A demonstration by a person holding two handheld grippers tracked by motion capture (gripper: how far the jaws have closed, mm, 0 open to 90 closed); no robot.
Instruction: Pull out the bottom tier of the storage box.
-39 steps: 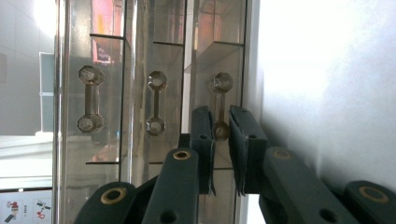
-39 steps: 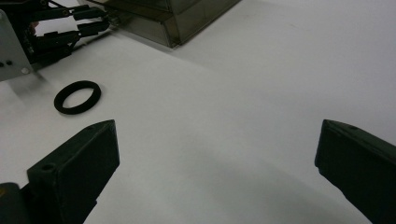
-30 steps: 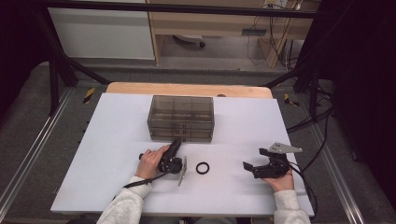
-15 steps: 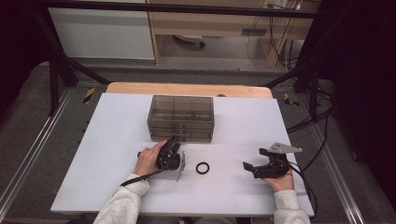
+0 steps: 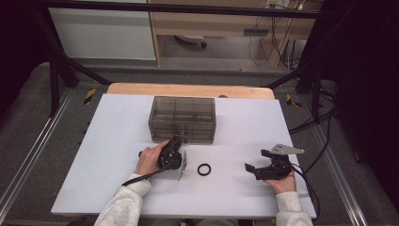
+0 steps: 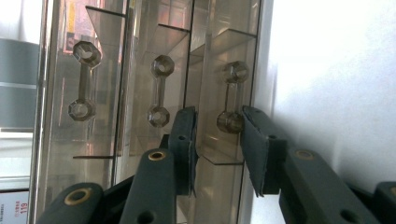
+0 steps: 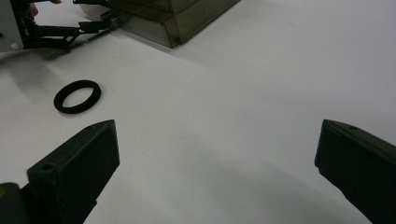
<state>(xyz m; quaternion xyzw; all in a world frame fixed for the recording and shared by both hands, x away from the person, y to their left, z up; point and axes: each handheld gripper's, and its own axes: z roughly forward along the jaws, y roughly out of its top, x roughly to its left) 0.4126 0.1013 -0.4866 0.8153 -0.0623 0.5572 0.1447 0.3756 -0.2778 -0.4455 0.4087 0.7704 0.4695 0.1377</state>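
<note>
White tabletop (image 5: 117,141) was seen carrying a smoked-plastic drawer cabinet (image 5: 182,118) near the middle of its far edge and a black ring (image 5: 203,169) lying flat nearer the front edge, between the two grippers. At the cabinet's front, the left gripper (image 6: 218,123) was turned on its side with its jaws just closing around one drawer handle (image 6: 230,98); whether the pads were pressing on it could not be told. Towards the front right corner, the right gripper (image 5: 251,170) was held with its jaws wide apart and nothing between them.

High view above near edge, facing down on table (image 5: 117,122), left gripper view close against drawer box (image 6: 154,70), right gripper view low, sharing ring (image 7: 77,96), box.
</note>
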